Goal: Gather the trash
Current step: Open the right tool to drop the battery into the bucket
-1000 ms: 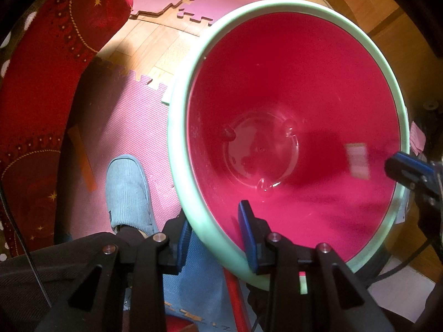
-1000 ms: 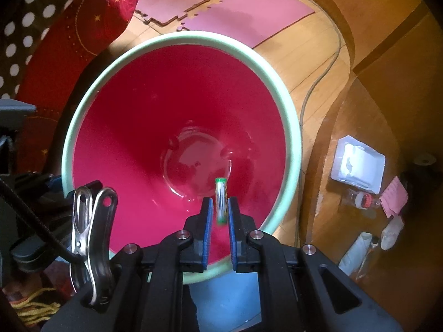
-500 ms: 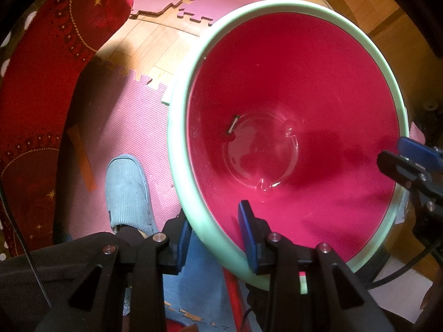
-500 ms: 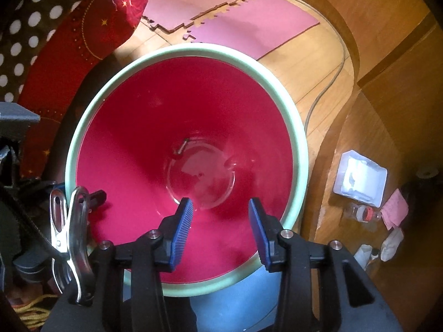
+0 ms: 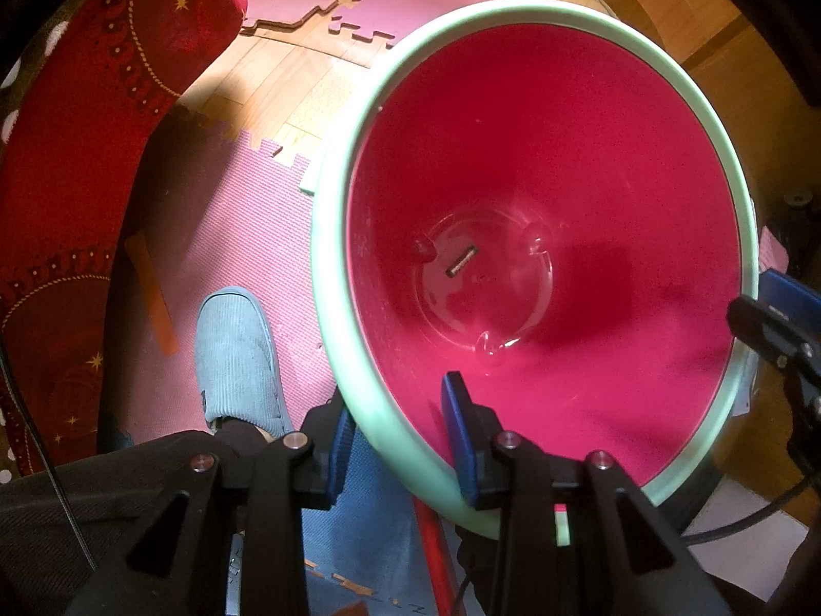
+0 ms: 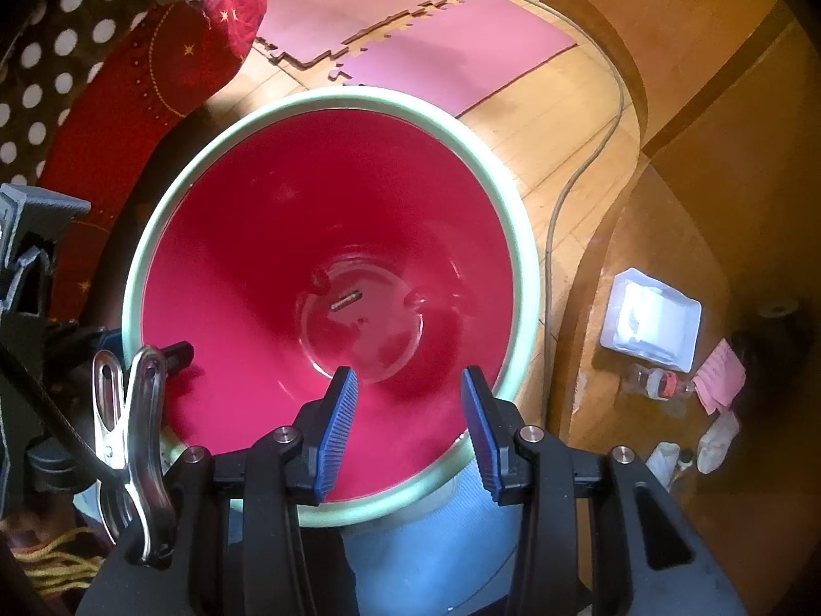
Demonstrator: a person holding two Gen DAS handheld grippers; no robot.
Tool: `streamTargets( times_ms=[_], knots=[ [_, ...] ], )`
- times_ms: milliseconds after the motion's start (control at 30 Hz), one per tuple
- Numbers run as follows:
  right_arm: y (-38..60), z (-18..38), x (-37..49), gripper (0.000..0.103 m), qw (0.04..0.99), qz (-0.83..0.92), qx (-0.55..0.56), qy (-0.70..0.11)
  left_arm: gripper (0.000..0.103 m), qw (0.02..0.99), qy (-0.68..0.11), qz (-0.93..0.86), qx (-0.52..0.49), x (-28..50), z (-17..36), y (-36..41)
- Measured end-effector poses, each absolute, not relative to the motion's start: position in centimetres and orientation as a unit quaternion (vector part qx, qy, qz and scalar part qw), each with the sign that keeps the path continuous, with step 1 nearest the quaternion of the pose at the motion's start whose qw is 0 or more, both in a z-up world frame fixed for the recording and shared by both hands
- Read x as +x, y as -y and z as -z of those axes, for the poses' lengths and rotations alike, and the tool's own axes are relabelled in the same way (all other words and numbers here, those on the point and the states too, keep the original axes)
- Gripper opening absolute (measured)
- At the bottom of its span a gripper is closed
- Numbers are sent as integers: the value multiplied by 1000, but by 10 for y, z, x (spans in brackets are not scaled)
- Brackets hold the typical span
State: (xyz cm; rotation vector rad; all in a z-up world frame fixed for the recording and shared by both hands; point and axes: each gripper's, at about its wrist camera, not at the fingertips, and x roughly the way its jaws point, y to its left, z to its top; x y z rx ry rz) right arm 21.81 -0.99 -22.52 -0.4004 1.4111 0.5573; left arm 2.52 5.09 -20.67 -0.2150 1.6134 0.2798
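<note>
Trash piece (image 6: 346, 302), a small slim stick-like scrap (exact type too small to tell), lay on the bottom of the red bin (image 5: 590, 154). It looked light and rigid, needing no further grip. Bin looked like stiff, smooth plastic; the pale green rim (image 5: 328, 308) was the natural hold, and the left gripper (image 5: 397, 428) clamped it there. Right gripper (image 6: 408, 428) hung above, jaws apart, nothing between them.

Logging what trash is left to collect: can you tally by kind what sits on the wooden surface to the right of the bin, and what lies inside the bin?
White tray: 1
Clear bottle with red cap: 1
Pink paper: 1
Small stick-like piece in the bin: 1
Total: 4, leaving out the blurred pale bits below.
</note>
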Motion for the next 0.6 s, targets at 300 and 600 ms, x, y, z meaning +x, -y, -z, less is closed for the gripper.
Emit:
streamTargets(
  times_ms=[300,600],
  knots=[
    [18,216,216,43,719,-243,-169,-628,34,678,-718,-125,-95,25,207,-51],
    [28,208,215,43,729,-230,-163,-624,34,678,-718,-124,-96,25,207,-51]
  ],
)
